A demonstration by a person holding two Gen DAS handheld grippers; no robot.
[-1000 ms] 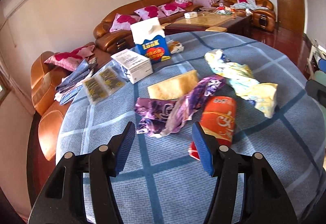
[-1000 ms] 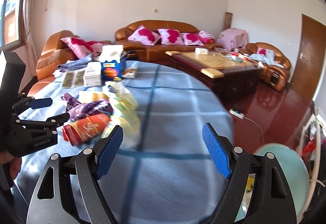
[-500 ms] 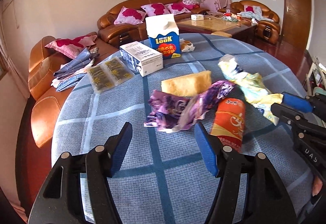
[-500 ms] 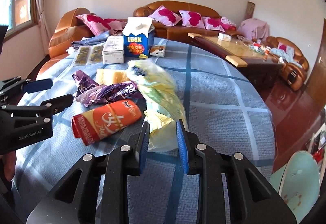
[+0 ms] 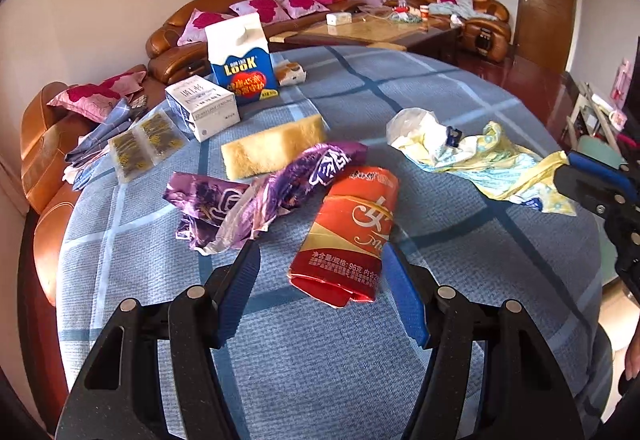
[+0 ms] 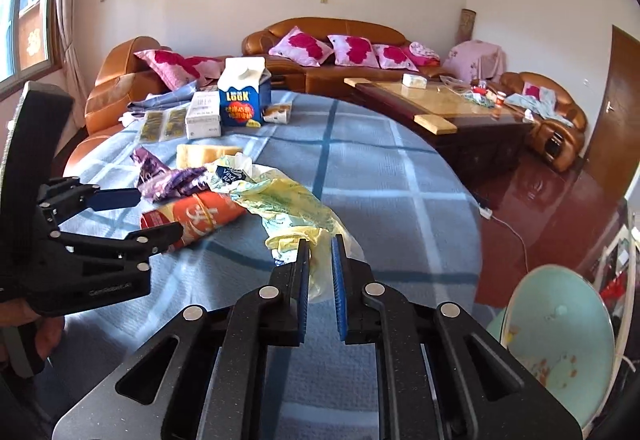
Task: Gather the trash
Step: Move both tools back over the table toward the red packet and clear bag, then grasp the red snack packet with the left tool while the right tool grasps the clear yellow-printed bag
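Note:
A crumpled yellow plastic bag lies on the blue checked table; it also shows in the right wrist view. My right gripper is shut on its near end, and shows at the right edge of the left wrist view. A red snack wrapper lies between the open fingers of my left gripper, which is also seen from the right. A purple wrapper lies just left of the red one.
A yellow sponge, a white box, a blue LOOK carton and a small pack stand farther back. Sofas and a coffee table lie beyond. A pale green bin stands by the table's right edge.
My right gripper closed from wide open onto the yellow bag's end and pulled it out long. My left gripper moved right, around the red wrapper.

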